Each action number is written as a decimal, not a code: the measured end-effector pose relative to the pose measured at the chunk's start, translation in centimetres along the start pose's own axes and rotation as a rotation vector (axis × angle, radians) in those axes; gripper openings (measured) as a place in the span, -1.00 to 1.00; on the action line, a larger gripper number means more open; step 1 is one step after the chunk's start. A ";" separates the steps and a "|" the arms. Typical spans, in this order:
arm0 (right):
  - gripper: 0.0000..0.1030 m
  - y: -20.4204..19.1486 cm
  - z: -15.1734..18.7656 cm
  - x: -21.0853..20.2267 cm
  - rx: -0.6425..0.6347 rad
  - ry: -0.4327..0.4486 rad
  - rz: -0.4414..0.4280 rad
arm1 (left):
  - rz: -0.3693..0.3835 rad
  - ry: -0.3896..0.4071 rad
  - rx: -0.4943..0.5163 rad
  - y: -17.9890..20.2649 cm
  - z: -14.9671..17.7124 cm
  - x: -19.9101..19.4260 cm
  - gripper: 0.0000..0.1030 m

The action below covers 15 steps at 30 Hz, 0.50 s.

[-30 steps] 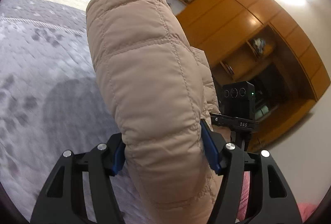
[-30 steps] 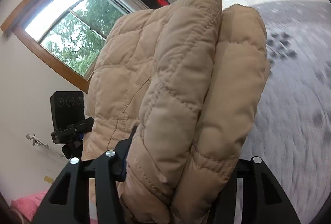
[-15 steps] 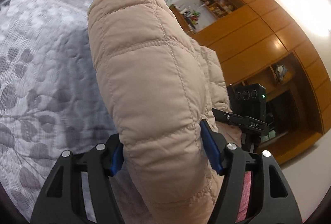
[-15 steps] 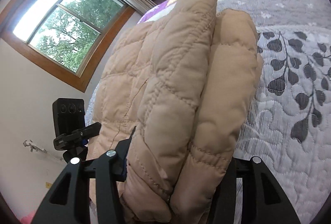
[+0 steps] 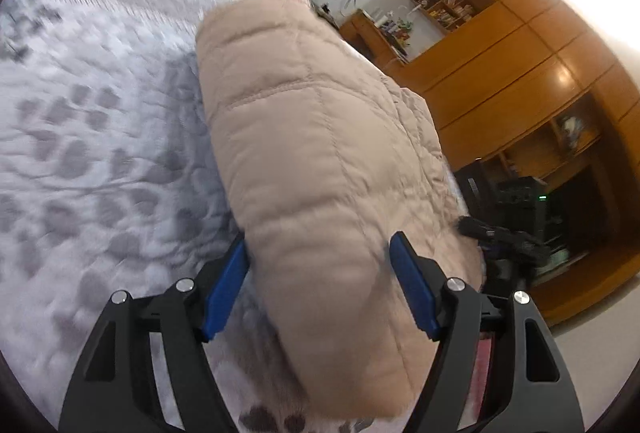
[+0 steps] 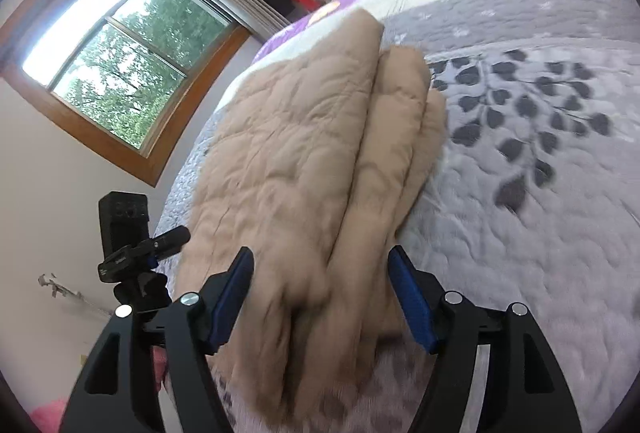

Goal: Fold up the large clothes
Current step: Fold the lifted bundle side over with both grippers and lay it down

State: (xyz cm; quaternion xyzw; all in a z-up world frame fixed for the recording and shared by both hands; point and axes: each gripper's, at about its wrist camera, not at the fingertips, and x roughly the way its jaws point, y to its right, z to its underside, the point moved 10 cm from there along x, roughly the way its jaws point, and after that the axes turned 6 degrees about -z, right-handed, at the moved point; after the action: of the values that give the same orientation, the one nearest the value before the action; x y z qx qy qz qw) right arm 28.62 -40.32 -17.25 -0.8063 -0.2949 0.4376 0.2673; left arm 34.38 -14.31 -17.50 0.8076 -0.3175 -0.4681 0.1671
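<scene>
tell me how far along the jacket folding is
Mostly done, it seems. The tan quilted jacket already lies in stacked layers on the grey bedspread. In hand: both claws have just been opening. The right claw stands clear of the bundle between its pads; the left claw looks open around its end too, though blur hides any contact. Left: pull both back and perhaps square the edges.

Tan quilted coat [image 6: 304, 153], apparently folded thick, lies on bed.

We see daylight from the window [image 6: 120, 61] left of the fingers, motion blur on the bedspread [image 5: 92, 161], and bowed, dark-cornered edges.
</scene>
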 end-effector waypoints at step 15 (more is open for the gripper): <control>0.36 1.6 5.7 -1.9 0.039 0.017 0.097 | -0.282 0.091 0.168 1.7 6.7 -3.8 0.40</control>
State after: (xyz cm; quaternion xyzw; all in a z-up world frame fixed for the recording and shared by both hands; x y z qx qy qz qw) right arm 23.21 -41.76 -20.01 -0.8180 -0.2448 0.4487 0.2639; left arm 26.62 -12.87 -17.45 0.8755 -0.2314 -0.4216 0.0459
